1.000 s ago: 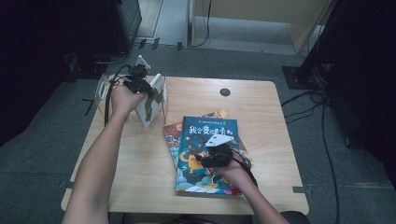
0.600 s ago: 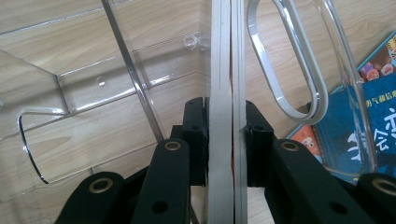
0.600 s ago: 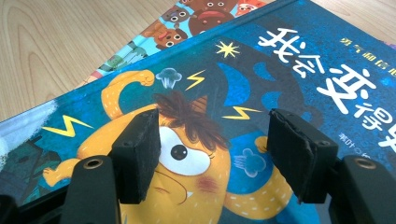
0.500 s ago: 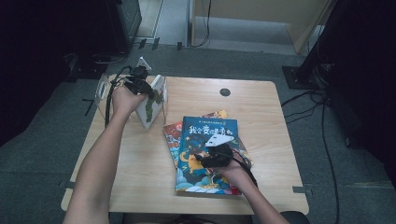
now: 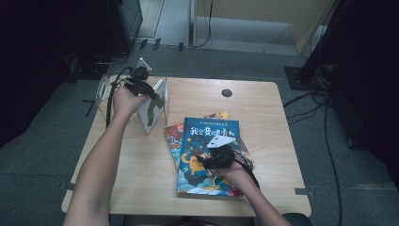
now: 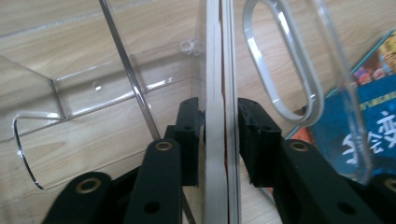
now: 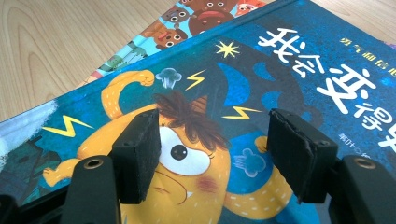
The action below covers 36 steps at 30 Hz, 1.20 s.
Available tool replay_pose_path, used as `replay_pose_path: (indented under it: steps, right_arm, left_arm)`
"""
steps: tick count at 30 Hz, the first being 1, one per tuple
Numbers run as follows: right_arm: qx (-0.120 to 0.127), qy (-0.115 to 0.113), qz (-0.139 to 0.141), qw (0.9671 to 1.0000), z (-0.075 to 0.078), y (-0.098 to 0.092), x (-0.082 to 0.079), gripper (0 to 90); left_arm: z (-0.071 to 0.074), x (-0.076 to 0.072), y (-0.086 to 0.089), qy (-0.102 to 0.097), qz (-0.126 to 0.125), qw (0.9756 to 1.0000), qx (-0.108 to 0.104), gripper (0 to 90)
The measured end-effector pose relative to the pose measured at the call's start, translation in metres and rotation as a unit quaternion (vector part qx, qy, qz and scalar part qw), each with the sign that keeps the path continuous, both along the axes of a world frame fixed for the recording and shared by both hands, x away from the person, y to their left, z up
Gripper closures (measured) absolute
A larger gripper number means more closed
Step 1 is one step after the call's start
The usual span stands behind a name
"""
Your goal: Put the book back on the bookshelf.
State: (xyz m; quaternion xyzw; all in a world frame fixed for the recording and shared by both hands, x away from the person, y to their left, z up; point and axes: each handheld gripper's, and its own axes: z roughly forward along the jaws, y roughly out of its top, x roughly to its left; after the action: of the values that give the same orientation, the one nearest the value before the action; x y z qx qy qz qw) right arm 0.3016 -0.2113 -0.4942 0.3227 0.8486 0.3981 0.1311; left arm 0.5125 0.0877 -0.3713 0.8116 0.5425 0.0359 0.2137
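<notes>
High view: above, looking down on the whole counter (image 5: pixel 141 188).
Gripper views: close, along their tongs.
Shared: blue book (image 5: pixel 207 136) (image 7: pixel 280 70) (image 6: pixel 373 121).

The left forearm (image 5: pixel 101 165) reaches far forward, its hand (image 5: pixel 123 101) carrying the left gripper (image 6: pixel 220 140) at the table's far-left part, jaws pinched nearly together on a thin upright edge. The right hand (image 5: pixel 235 172) sits close in, its right gripper (image 7: pixel 224 158) low, jaws spread wide, seemingly touching nothing.
</notes>
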Motion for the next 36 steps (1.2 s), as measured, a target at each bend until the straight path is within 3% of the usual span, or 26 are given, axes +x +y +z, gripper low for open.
replay_pose_path:
  steps: [5, 14, 18, 24, 36]
  right_arm:
    - [0.000, 0.000, 0.000, 1.0000, 0.000, 0.000, 0.000, 35.0]
    - [0.000, 0.000, 0.000, 1.0000, 0.000, 0.000, 0.000, 35.0]
    - [0.000, 0.000, 0.000, 1.0000, 0.000, 0.000, 0.000, 35.0]
    - [-0.001, -0.001, 0.001, 1.0000, 0.000, 0.000, 0.000, 35.1]
    - [0.003, 0.002, 0.001, 1.0000, 0.001, -0.004, 0.001, 38.7]
  left_arm:
    - [0.012, -0.002, 0.004, -0.023, -0.005, 0.9997, 0.001, 63.6]
    - [0.024, -0.010, 0.009, -0.042, -0.014, 0.9990, -0.013, 57.7]
    - [0.032, -0.019, 0.010, -0.069, -0.016, 0.9975, -0.006, 57.3]
    - [0.041, -0.031, 0.011, -0.067, -0.023, 0.9973, -0.022, 57.7]
    - [0.039, -0.055, 0.014, -0.072, -0.039, 0.9958, -0.040, 59.1]
